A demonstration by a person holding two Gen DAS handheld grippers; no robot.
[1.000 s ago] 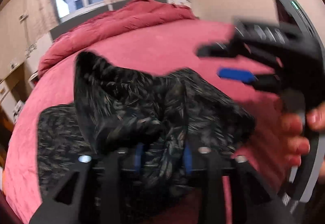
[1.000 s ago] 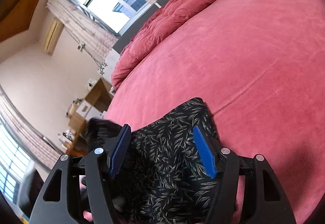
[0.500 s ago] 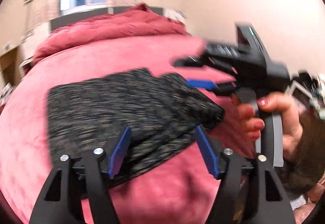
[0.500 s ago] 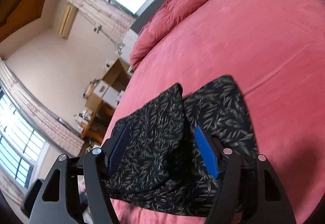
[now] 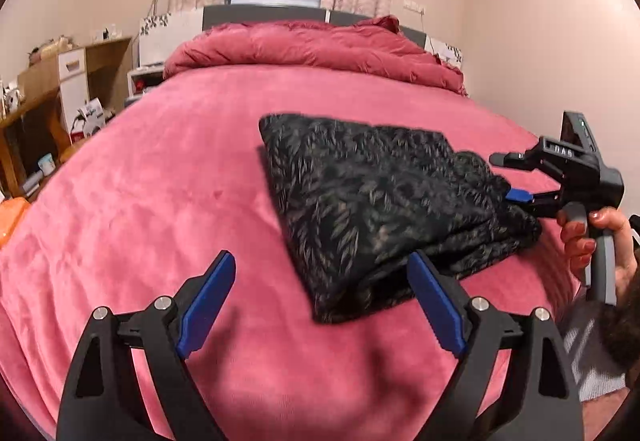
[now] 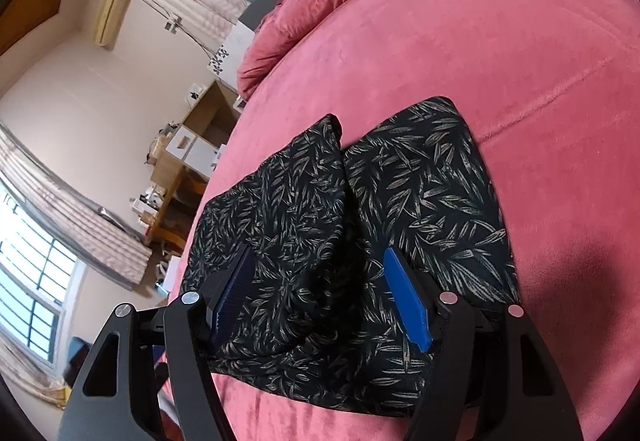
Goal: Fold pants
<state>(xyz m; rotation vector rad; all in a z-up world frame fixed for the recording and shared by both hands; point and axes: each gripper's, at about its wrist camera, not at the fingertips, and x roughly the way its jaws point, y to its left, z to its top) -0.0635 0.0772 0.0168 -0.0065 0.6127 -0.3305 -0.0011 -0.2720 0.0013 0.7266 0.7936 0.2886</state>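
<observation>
The black leaf-print pants (image 5: 380, 197) lie folded in a thick stack on the pink bed (image 5: 160, 201). My left gripper (image 5: 320, 261) hovers at their near corner with its jaws opening wide. The corner shows between the blue pads (image 5: 208, 297), which do not touch it. My right gripper (image 6: 316, 253) sits over the pants (image 6: 432, 185) at their other side. Its jaws stand apart over a soft ridge of cloth, and the pads do not press on it. In the left wrist view a hand (image 5: 580, 237) holds that right gripper (image 5: 506, 177) at the stack's right edge.
A bunched pink duvet (image 5: 312, 49) lies against the grey headboard (image 5: 264, 15) at the far end. A wooden desk with shelves and clutter (image 5: 44, 89) stands to the left of the bed. A wall runs along the right side.
My left gripper let go of the bunched cloth, drew back and to the left, and opened wide. The pants dropped into a flat folded stack. The right gripper tilted down a little over them.
</observation>
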